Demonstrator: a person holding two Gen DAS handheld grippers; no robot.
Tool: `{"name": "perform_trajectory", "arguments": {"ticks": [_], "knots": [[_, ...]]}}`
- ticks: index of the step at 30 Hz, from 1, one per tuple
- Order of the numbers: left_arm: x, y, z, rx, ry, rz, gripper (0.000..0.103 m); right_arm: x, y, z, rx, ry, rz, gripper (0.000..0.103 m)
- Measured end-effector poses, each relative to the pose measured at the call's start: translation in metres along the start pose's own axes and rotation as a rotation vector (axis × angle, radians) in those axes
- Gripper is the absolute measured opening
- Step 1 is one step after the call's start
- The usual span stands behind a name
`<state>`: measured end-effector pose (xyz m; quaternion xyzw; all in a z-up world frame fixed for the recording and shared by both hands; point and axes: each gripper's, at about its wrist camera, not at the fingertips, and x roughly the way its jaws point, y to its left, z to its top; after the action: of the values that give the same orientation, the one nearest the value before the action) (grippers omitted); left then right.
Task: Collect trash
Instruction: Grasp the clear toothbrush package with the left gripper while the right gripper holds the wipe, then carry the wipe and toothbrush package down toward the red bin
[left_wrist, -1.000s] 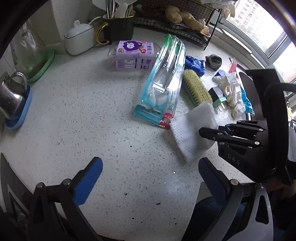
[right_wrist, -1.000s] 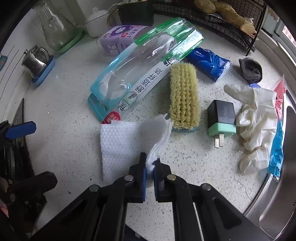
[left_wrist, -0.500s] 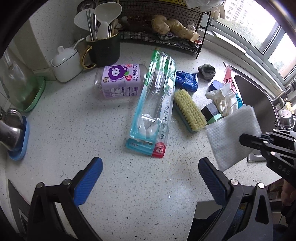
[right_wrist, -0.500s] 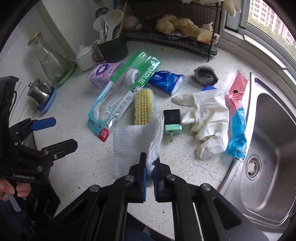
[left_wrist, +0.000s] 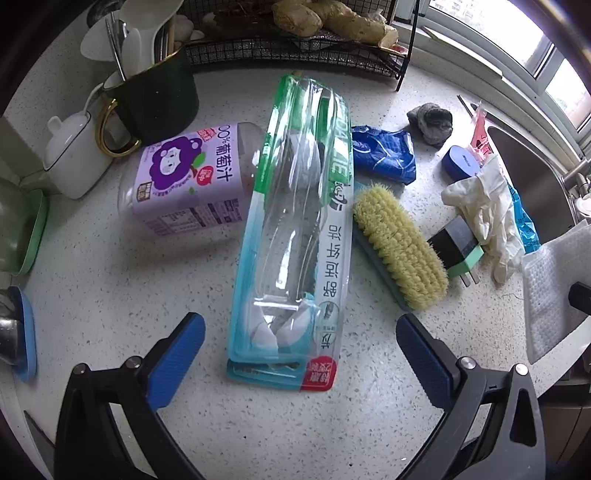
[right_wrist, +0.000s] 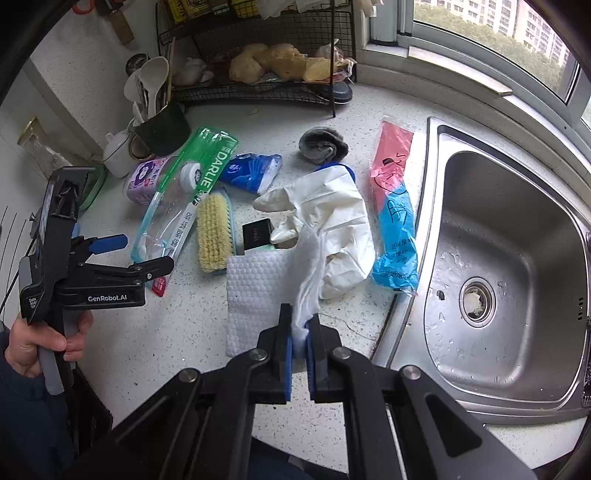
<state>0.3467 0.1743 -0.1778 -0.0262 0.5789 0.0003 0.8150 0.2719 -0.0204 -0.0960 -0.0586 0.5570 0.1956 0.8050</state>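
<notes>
My right gripper (right_wrist: 299, 345) is shut on a white paper towel (right_wrist: 258, 291) and holds it lifted above the counter; the towel also shows at the right edge of the left wrist view (left_wrist: 550, 280). My left gripper (left_wrist: 301, 345) is open and empty, its jaws either side of the near end of an empty clear toothbrush package (left_wrist: 295, 236). The left gripper shows in the right wrist view (right_wrist: 125, 254) beside that package (right_wrist: 181, 206). A purple juice bottle (left_wrist: 184, 181) lies on its side to the package's left.
On the speckled counter (left_wrist: 110, 280) lie a yellow scrub brush (left_wrist: 399, 243), a charger plug (left_wrist: 458, 247), white gloves (right_wrist: 332, 221), a blue wrapper (left_wrist: 380, 151), a pink-and-blue bag (right_wrist: 395, 210) and a grey cloth (right_wrist: 323, 146). A steel sink (right_wrist: 509, 258) is at right. A mug of utensils (left_wrist: 155, 92) and a wire rack (left_wrist: 295, 44) stand behind.
My right gripper lifted the paper towel off the counter and pulled back toward the sink side. My left gripper moved forward, up to the near end of the toothbrush package.
</notes>
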Motion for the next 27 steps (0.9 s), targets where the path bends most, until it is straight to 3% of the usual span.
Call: {"name": "perform_trajectory", "arguments": {"ticks": [5, 12, 17, 21, 27], "knots": [[0.020, -0.006, 0.013, 0.058, 0.017, 0.047, 0.103, 0.001, -0.005, 0.001, 0.031, 0.004, -0.010, 0.005], [0.039, -0.005, 0.028, 0.056, 0.036, 0.035, 0.102, 0.004, -0.004, 0.005, 0.047, 0.006, -0.019, 0.005], [0.046, -0.010, 0.038, 0.064, 0.030, 0.027, 0.088, 0.005, -0.007, 0.006, 0.061, 0.008, -0.024, 0.005], [0.042, -0.016, 0.043, 0.067, 0.015, 0.021, 0.062, 0.005, -0.008, 0.004, 0.066, 0.009, -0.025, 0.005], [0.037, -0.020, 0.037, 0.054, 0.030, 0.008, 0.062, 0.003, -0.009, 0.002, 0.061, 0.000, -0.012, 0.005]]}}
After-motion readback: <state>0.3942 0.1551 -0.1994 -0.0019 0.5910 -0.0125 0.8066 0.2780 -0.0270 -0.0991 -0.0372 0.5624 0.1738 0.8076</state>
